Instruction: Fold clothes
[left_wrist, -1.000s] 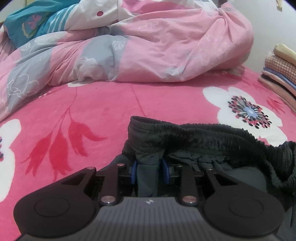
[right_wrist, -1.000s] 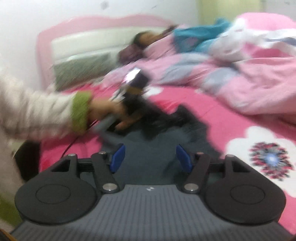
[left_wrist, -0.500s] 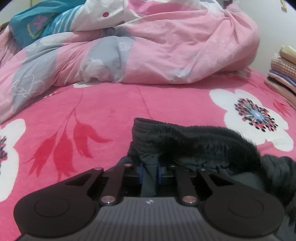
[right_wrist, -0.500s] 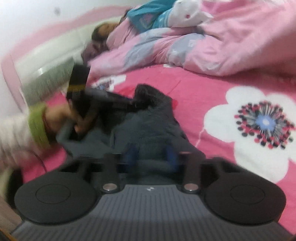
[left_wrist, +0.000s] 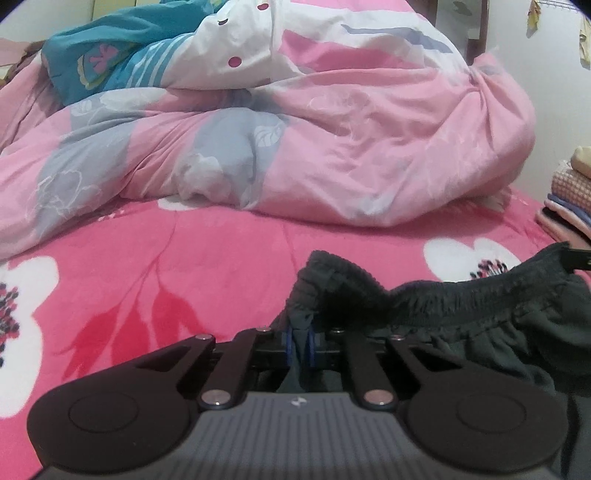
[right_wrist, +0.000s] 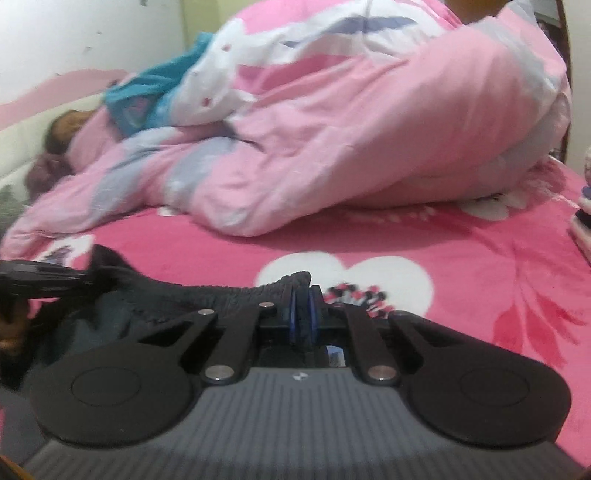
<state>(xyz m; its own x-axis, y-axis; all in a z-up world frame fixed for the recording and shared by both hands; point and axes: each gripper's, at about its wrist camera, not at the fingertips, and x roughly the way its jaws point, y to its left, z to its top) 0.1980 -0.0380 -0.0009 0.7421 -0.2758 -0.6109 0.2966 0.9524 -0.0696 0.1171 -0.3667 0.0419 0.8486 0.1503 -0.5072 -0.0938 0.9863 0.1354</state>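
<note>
Dark grey shorts (left_wrist: 491, 317) with a gathered elastic waistband lie on the pink flowered bed cover (left_wrist: 166, 266). My left gripper (left_wrist: 301, 341) is shut on the left end of the waistband. My right gripper (right_wrist: 303, 314) is shut on the other end of the waistband (right_wrist: 229, 295), which stretches left toward the left gripper (right_wrist: 33, 280). The right gripper's tip shows at the right edge of the left wrist view (left_wrist: 578, 258). The lower part of the shorts is hidden under the grippers.
A big rumpled pink, white and blue duvet (left_wrist: 295, 129) fills the back of the bed. A person lies under it by the headboard (right_wrist: 62, 129). A stack of folded clothes (left_wrist: 569, 199) stands at the right edge.
My right gripper has come down and shut on the right end of the waistband. My left gripper has closed tighter on its end. The waistband is now pulled out between the two.
</note>
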